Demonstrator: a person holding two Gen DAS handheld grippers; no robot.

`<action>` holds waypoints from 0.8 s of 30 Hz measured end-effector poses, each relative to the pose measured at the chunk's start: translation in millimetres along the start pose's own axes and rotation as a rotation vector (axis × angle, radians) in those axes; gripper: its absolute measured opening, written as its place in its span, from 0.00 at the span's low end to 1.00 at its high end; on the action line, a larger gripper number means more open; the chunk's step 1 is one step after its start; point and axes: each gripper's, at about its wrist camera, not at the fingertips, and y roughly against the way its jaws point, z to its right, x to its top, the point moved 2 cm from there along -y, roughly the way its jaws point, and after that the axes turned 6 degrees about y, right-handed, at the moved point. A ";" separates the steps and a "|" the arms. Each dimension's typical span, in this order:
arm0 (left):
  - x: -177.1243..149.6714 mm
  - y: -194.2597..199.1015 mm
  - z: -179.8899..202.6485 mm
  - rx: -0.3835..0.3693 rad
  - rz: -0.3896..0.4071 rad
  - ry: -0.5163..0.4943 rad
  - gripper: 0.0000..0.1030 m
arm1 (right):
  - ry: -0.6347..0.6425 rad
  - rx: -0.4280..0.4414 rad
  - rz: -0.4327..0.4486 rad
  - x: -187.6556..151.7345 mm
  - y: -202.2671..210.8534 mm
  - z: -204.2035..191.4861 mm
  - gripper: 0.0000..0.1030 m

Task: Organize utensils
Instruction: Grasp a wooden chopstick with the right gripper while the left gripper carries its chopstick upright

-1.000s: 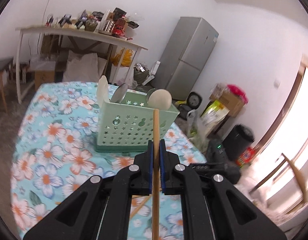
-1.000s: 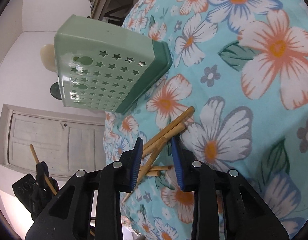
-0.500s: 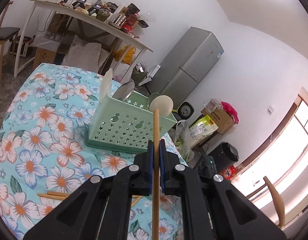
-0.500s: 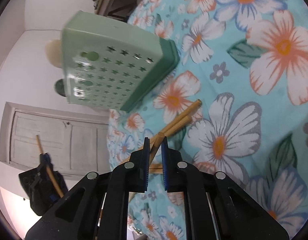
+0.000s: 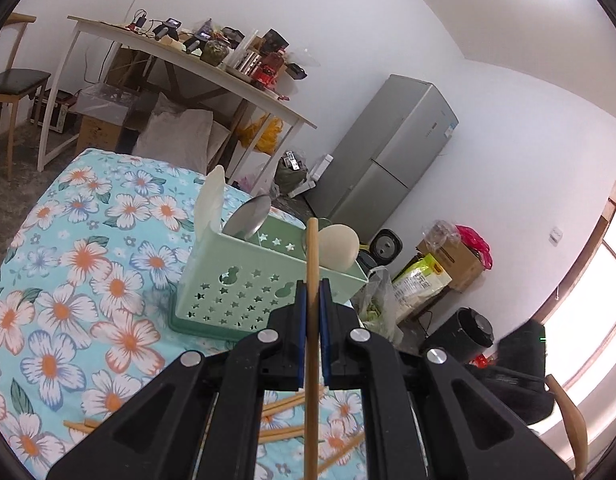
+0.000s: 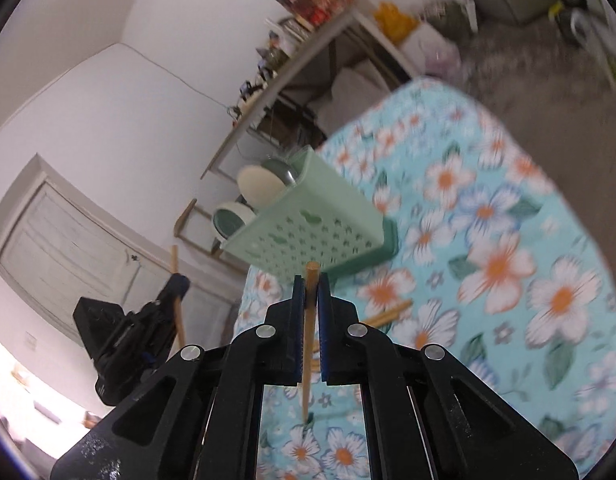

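A pale green perforated utensil holder [image 5: 244, 284] [image 6: 308, 236] stands on the floral tablecloth, with spoons and a cream ladle [image 5: 339, 246] sticking out of it. My left gripper [image 5: 313, 300] is shut on a wooden chopstick [image 5: 312, 264] that points up in front of the holder. My right gripper [image 6: 307, 292] is shut on another wooden chopstick [image 6: 309, 308], held above the cloth just short of the holder. The left gripper with its chopstick [image 6: 164, 304] shows at the left of the right wrist view. Several loose chopsticks [image 5: 284, 404] [image 6: 388, 308] lie on the cloth under the grippers.
The table [image 5: 68, 280] with the blue floral cloth ends just behind the holder. Beyond stand a cluttered white desk [image 5: 196, 56], a grey fridge [image 5: 388, 152], a chair [image 5: 12, 84] and boxes and bags [image 5: 448, 260] on the floor.
My right gripper shut on one chopstick from the pile and lifted it off the cloth, rolling upright. My left gripper shifted a little and rolled, still holding its chopstick.
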 end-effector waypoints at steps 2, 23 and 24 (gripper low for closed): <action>-1.2 -1.3 1.5 0.007 0.011 -0.011 0.05 | 0.033 -0.020 0.024 5.8 8.9 -6.1 0.04; -22.3 -12.2 4.4 0.117 -0.040 -0.194 0.05 | 0.222 -0.123 0.121 21.4 23.7 -37.7 0.04; -23.3 -12.4 2.5 0.122 -0.050 -0.194 0.05 | 0.222 -0.123 0.121 21.3 23.9 -37.8 0.04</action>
